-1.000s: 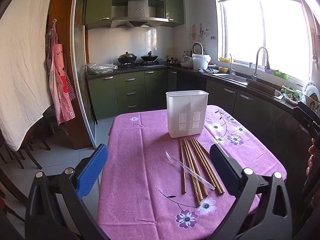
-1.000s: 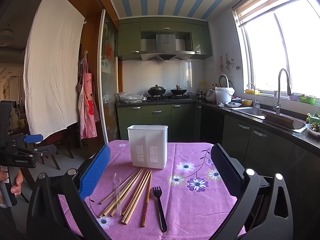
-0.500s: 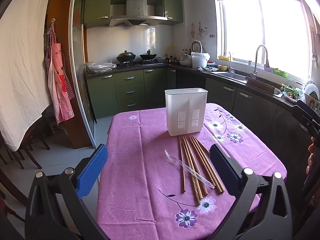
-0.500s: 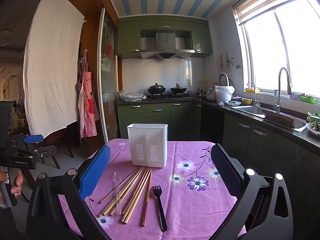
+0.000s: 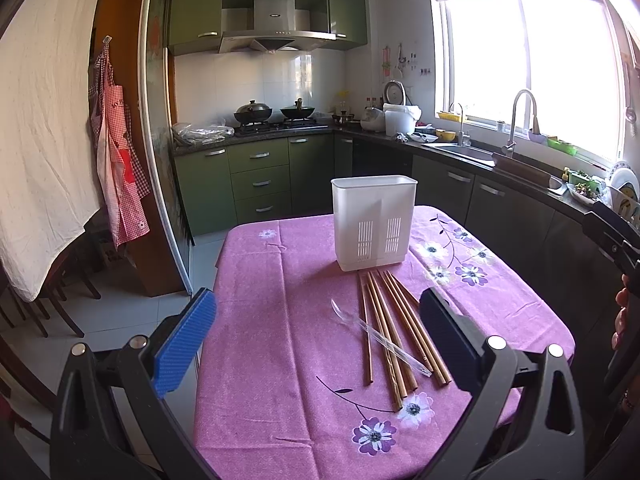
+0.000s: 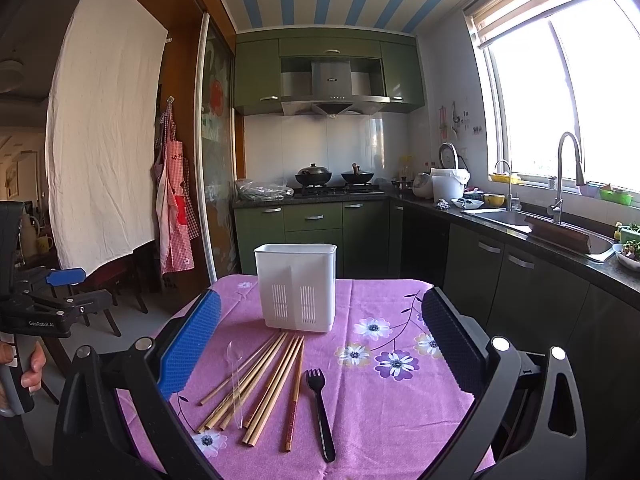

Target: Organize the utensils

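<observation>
Left hand-held gripper (image 5: pixel 316 330) nudged nearer holder (image 5: pixel 373 222); both spread. Fork (image 6: pixel 319 412) only right view.

The tablecloth (image 6: pixel 384 408) looked like matt, finely textured pink cloth printed with flowers. On it the holder (image 6: pixel 296 286) was smooth white plastic with slotted vents. In front of the holder lay the chopsticks (image 6: pixel 264 384), pale matt wood, one with a reddish end. Across them the spoon (image 5: pixel 376 334) was clear, glossy plastic; right of them the fork (image 6: pixel 320 412) was shiny black plastic. Behind the holder, the cabinets (image 6: pixel 312 220) looked satin green with metal handles.
</observation>
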Demonstrator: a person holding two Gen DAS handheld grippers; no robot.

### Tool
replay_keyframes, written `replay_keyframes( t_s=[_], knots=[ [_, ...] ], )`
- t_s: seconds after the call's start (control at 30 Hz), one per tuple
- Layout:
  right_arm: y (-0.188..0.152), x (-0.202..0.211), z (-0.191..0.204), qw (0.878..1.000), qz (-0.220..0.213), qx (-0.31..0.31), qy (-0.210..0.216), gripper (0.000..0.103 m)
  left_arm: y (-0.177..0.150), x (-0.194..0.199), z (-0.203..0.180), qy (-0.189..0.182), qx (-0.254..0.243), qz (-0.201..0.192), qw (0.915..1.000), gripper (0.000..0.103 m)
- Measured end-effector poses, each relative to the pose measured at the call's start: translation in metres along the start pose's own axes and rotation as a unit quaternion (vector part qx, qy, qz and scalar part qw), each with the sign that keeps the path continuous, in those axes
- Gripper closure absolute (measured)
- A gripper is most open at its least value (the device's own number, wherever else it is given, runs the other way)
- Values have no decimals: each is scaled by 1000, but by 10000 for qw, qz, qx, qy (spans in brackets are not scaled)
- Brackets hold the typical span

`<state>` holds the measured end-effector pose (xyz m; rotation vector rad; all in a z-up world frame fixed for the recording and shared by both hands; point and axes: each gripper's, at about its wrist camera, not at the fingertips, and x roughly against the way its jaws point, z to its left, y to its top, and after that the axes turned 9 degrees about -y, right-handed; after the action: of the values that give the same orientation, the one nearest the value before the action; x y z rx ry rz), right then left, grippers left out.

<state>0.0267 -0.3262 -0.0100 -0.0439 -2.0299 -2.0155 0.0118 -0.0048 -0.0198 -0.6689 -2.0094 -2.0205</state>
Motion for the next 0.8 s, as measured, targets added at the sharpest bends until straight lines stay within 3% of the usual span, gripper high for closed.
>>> replay_keyframes(
  t_s=[0.8],
  knots=[
    [-2, -7, 0, 9999, 142, -1, -27, 4, -4, -12, 3, 2, 4, 174, 9998, 6]
  ],
)
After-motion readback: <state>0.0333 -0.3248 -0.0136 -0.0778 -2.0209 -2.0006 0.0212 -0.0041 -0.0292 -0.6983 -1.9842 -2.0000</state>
